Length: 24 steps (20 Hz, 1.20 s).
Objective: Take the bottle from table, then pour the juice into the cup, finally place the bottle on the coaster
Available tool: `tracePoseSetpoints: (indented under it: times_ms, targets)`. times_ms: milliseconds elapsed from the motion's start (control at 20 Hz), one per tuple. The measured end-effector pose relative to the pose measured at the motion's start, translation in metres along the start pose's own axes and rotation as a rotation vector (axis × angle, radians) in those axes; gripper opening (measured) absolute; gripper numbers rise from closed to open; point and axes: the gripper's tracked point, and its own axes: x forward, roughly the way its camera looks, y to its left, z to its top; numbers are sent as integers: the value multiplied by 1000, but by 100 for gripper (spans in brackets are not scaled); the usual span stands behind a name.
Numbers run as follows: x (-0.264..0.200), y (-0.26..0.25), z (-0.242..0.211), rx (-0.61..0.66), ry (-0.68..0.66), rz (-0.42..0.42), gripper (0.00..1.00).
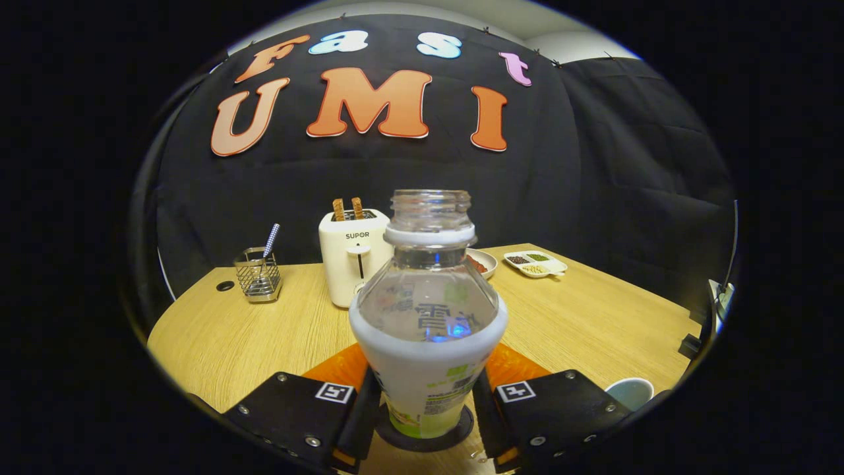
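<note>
The bottle [427, 330] stands upright and uncapped on a dark coaster [425, 435], its upper part clear and seemingly empty. The gripper [425, 412] has its fingers [359, 415] close on either side of the label; whether they press it is hard to tell. The cup [631, 392] sits right of them, its contents hidden. Beyond on the counter [217, 336]: a toaster [353, 260] with toast, a wire holder [258, 274], a divided dish [535, 264] of grains

- one bottle [427, 323], cap off, sitting on one dark coaster [425, 437]
- one cup [632, 392]
- one toaster [351, 264] with two slices [347, 208] sticking up
- one wire holder [258, 274] with one utensil [271, 239]
- two dishes: a round plate [484, 262] and a divided tray [535, 264]
- one counter [264, 330]
</note>
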Motion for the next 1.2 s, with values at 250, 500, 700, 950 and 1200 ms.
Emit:
tracePoseSetpoints:
  times_ms: [250,500,700,950,1200]
  targets:
    - [0,-1,-3,39,1,9,67]
    - [-1,-2,-2,82,-13,15,72]
    - [-6,-1,2,94,-20,25,87]
    - [-16,-4,12,120,-44,27,97]
    - [-33,-2,22,138,-56,57,97]
